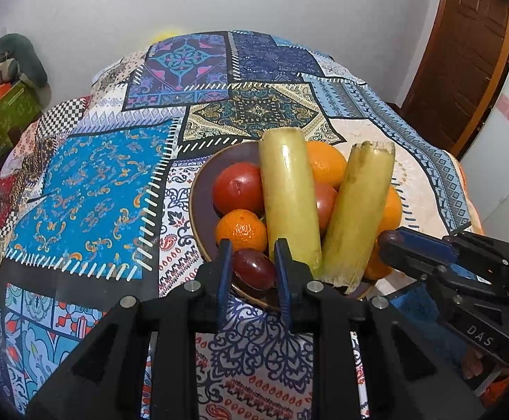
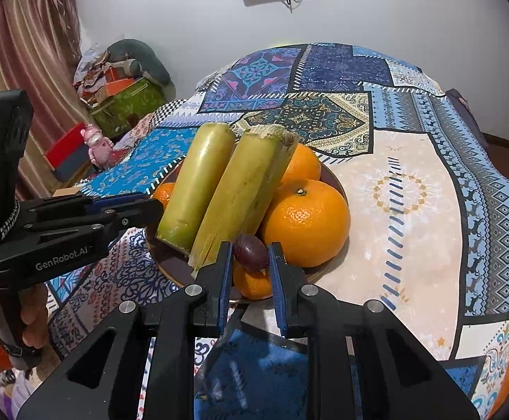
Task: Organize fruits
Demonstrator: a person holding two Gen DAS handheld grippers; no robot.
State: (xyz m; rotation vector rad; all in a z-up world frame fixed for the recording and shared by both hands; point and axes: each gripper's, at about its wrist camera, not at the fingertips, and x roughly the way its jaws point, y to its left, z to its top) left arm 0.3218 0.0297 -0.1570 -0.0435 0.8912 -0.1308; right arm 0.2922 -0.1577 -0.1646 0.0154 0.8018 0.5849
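A dark brown bowl (image 1: 198, 192) on the patterned tablecloth holds two yellow-green cane stalks (image 1: 286, 196), oranges (image 1: 240, 229), red tomatoes (image 1: 238, 187) and dark grapes. My left gripper (image 1: 252, 245) has a dark red grape (image 1: 254, 267) between its blue pads at the bowl's near rim; contact is unclear. My right gripper (image 2: 251, 248) has a purple grape (image 2: 251, 252) between its fingers above a small orange (image 2: 252, 283), beside a large orange (image 2: 305, 222). The right gripper also shows in the left wrist view (image 1: 387, 239), with a grape at its tip.
The table is covered by a patchwork cloth (image 1: 97, 175). Boxes and clutter (image 2: 121, 94) stand at the far left by a curtain. A pink toy (image 2: 97, 147) sits near the table's left edge. A wooden door (image 1: 464, 52) is at the right.
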